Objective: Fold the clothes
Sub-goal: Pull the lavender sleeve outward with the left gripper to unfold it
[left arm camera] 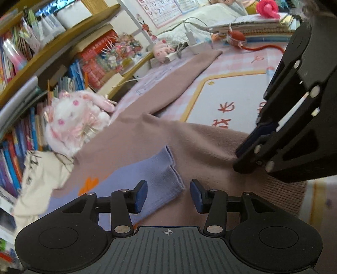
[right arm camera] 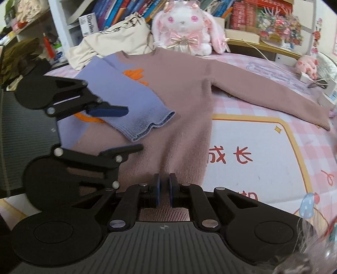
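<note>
Spread flat across the pink checked mat [right arm camera: 263,109] lies the sweater [right arm camera: 181,88], mauve-brown with a lilac panel and orange shapes, its lilac sleeve [right arm camera: 134,105] folded in across the chest and its other sleeve [right arm camera: 273,92] stretched straight out toward the right of the right wrist view. Left gripper [left arm camera: 168,195]: the fingers stand wide apart, released, hovering just over the cuff of the folded lilac sleeve [left arm camera: 160,181] with nothing between the blue pads [left arm camera: 140,197]; from the right wrist view the same gripper [right arm camera: 126,128] shows its two fingers spread above and below that cuff. Right gripper [right arm camera: 164,192]: the fingers are drawn nearly together with only a narrow slit left between them, down at the ribbed hem [left arm camera: 282,189] of the sweater; whether they actually pinch cloth I cannot tell from either view. Writing that reads: red characters "成长" [right arm camera: 229,157] printed on the white middle of the mat, and large letters U, V, Z on the alphabet chart [left arm camera: 158,10] on the far wall. A white-and-pink plush rabbit [right arm camera: 185,27] sits beyond the collar, beside a cream cloth bag [right arm camera: 113,40], with a bookshelf [left arm camera: 42,63] of books behind.
</note>
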The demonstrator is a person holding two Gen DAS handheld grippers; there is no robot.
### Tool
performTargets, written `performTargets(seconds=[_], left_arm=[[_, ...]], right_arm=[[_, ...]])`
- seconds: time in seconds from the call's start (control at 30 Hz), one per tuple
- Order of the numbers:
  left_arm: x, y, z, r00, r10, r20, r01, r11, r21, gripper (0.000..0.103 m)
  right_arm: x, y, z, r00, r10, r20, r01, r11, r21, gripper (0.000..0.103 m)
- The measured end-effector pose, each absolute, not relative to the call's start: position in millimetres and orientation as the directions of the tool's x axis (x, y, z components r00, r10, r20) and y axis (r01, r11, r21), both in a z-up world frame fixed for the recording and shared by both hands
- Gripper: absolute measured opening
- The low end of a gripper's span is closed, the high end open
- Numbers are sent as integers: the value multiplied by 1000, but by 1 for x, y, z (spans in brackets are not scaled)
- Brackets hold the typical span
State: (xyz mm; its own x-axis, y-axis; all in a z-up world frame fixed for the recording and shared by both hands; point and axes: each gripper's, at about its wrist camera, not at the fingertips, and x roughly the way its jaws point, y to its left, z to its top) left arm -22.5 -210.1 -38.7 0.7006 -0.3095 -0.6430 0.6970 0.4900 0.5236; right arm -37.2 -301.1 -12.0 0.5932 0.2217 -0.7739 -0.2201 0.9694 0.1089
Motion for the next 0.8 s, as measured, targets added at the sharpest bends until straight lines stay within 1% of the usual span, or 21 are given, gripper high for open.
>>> performTargets(seconds=[0.03, 0.07, 0.1, 0.17, 0.23, 0.37, 0.43, 0.5, 0.57, 0.8], left_arm=[[-21, -209, -39, 710, -297, -639, 686, 500, 529, 40], [-17, -209, -41, 719, -275, -638, 671, 514, 534, 27], [-11, -208, -42, 726, -249, -640, 655, 532, 536, 22], [0, -199, -40, 723, -225, -654, 637, 584, 504, 5], [9, -184, -27, 724, -237, -648, 608, 663, 437, 5], [33, -125, 23, 772, -275, -574, 457, 867, 199, 5], [49, -83, 43, 806, -248, -538, 349, 933, 92, 5], [66, -35, 61, 837, -189, -513, 225, 974, 7, 5], [77, 4, 69, 857, -117, -503, 124, 992, -19, 5], [96, 97, 71, 857, 87, -507, -111, 994, -16, 5]], right_arm=[[-37, -302, -12, 591, 230, -773, -229, 967, 112, 7], [-36, -303, -12, 588, 237, -774, -236, 965, 116, 7], [-35, -304, -12, 585, 244, -774, -243, 963, 120, 7], [-34, -306, -12, 579, 254, -775, -249, 960, 129, 7], [-33, -307, -12, 575, 262, -775, -250, 958, 138, 7], [-31, -306, -11, 573, 256, -778, -245, 960, 136, 7], [-31, -304, -11, 575, 247, -780, -239, 962, 128, 7], [-32, -302, -11, 578, 238, -781, -231, 965, 123, 7], [-32, -301, -11, 581, 231, -780, -215, 968, 127, 7], [-34, -297, -11, 599, 194, -777, -159, 980, 122, 7]])
